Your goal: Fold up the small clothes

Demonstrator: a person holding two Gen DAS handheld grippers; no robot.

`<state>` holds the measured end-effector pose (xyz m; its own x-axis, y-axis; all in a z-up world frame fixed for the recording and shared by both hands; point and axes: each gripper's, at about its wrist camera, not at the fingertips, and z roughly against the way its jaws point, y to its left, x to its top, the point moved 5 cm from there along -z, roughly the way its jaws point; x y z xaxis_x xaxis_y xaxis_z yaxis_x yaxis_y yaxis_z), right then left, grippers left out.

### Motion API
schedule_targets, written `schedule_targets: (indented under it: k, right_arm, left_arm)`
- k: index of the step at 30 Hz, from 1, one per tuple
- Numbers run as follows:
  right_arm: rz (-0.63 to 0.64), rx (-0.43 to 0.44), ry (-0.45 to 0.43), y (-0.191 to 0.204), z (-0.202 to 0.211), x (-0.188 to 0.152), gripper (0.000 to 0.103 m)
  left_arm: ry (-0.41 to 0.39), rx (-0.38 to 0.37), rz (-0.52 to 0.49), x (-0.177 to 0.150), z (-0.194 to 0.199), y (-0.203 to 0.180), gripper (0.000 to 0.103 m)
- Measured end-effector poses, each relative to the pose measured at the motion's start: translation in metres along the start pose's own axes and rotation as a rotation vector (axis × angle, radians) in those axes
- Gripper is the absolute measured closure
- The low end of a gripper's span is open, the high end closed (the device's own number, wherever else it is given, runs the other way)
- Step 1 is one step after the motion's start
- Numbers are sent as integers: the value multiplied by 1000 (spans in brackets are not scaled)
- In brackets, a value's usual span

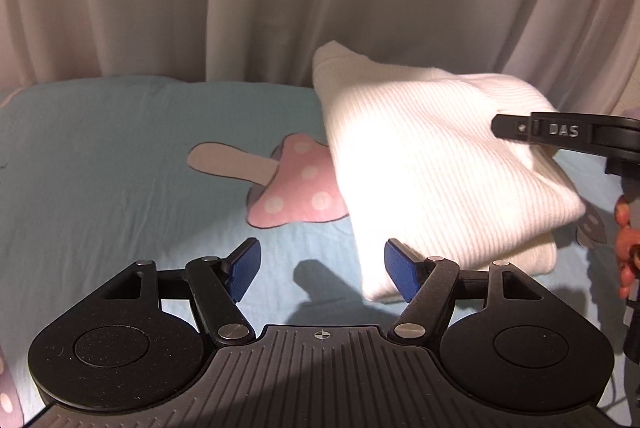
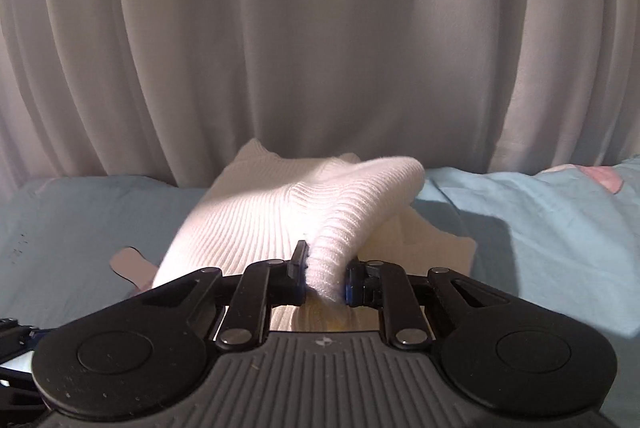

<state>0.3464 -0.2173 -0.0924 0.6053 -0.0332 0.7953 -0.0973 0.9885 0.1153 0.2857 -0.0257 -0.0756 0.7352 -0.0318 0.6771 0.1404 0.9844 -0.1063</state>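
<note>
A white ribbed knit garment (image 1: 432,164) lies partly folded on a light blue sheet (image 1: 120,168). My left gripper (image 1: 322,270) is open and empty, low over the sheet, with its right blue pad (image 1: 402,274) at the garment's near left corner. My right gripper (image 2: 324,278) is shut on a bunched fold of the white garment (image 2: 280,212) and lifts that edge above the rest. The right gripper also shows in the left wrist view (image 1: 496,128), reaching in from the right over the garment.
The sheet has a pink mushroom print (image 1: 296,184) just left of the garment. A pale curtain (image 2: 320,40) hangs close behind the bed. The person's hand (image 1: 624,248) shows at the right edge.
</note>
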Motion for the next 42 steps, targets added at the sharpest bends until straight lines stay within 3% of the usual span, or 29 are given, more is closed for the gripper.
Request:
schedule_targets:
  k: [2, 7, 8, 10, 11, 15, 18, 20, 22, 23, 24, 25, 27, 28, 29, 31, 32, 33, 35, 36, 38, 42]
  right_arm:
    - [41, -82, 42, -7, -11, -12, 88]
    - [69, -113, 37, -8, -10, -15, 86]
    - [38, -94, 31, -12, -2, -15, 85]
    - [-80, -54, 5, -31, 11, -17, 66]
    - [-150, -43, 9, -42, 19, -19, 63]
    - [-471, 108, 51, -75, 53, -47, 62]
    - [-611, 228, 54, -80, 71, -63, 56]
    - [-642, 257, 107, -73, 64, -70, 54]
    - [-653, 254, 133, -63, 51, -74, 57]
    - [-665, 241, 138, -59, 44, -76, 64]
    - [-683, 233, 134, -57, 38, -76, 83]
    - [-686, 222, 119, -55, 35, -74, 91]
    - [-587, 70, 67, -49, 42, -67, 95]
    - [-562, 34, 49, -46, 46, -65, 96]
    - [-664, 122, 39, -49, 51, -65, 96]
    - [-928, 389, 10, -62, 58, -72, 96]
    - [-986, 440, -5, -69, 59, -75, 96]
    - [-973, 407, 8, -74, 58, -78, 96]
    - [-773, 199, 67, -73, 57, -81, 97]
    - [-706, 158, 92, -70, 53, -84, 97]
    - [-651, 149, 119, -65, 50, -89, 98]
    - [-565, 156, 84, -60, 60, -79, 98]
  left_arm:
    - [11, -29, -40, -6, -1, -11, 27]
    - [39, -47, -91, -15, -7, -28, 27]
    - [41, -45, -95, -16, -9, -28, 27]
    - [46, -31, -93, -18, -11, -27, 27]
    - [47, -28, -83, -18, -12, -24, 27]
    - [53, -37, -33, -17, -14, -15, 27]
    - [53, -46, -33, -16, -17, -16, 27]
    - [60, -59, -29, -17, -20, -19, 27]
    - [58, -67, -29, -16, -21, -22, 26]
    - [58, -67, -34, -16, -22, -23, 26]
    - [58, -66, -38, -16, -23, -23, 26]
    - [59, -66, -38, -16, -23, -22, 25]
    - [59, -71, -19, -15, -23, -19, 25]
    - [59, -71, -8, -15, -22, -17, 25]
    - [59, -69, -2, -14, -22, -15, 25]
    - [54, -54, -2, -14, -22, -13, 25]
    - [51, -48, -2, -14, -22, -12, 24]
    - [49, -44, 4, -14, -23, -11, 24]
    - [49, -36, 19, -14, -24, -9, 22]
    - [51, -30, 16, -14, -24, -9, 22]
    - [56, -8, 17, -15, -22, -10, 22]
    - [55, 14, 57, -14, -13, -6, 23]
